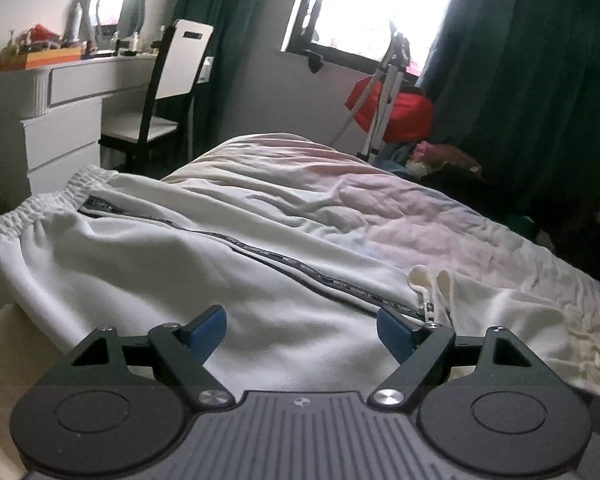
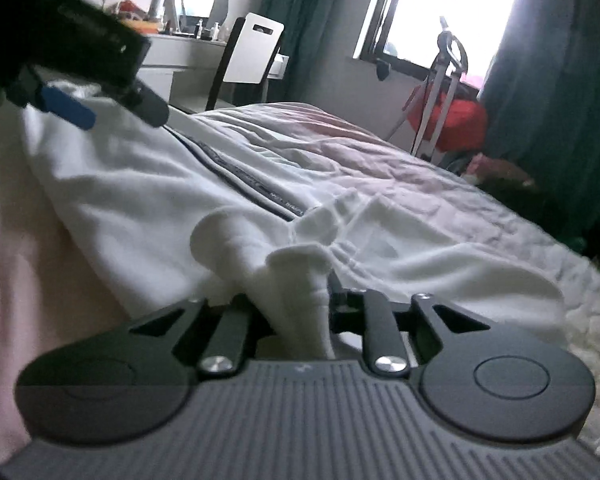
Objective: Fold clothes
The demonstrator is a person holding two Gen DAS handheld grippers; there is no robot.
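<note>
A white zip jacket (image 1: 204, 264) with a dark zipper band lies across the bed; its elastic hem is at the left. It also shows in the right wrist view (image 2: 148, 184). My left gripper (image 1: 300, 330) is open just above the jacket's near part, with nothing between its blue pads (image 1: 210, 330). It shows at the upper left of the right wrist view (image 2: 100, 104). My right gripper (image 2: 300, 304) is shut on a bunched fold of the white jacket (image 2: 304, 280) near the zipper's end.
The bed (image 1: 440, 216) has a pale pinkish quilt. Behind it stand a black-and-white chair (image 1: 168, 80), a white dresser (image 1: 60, 120) with clutter on top, a tripod (image 1: 384, 92) by a red bag (image 1: 404, 114), dark curtains and a bright window.
</note>
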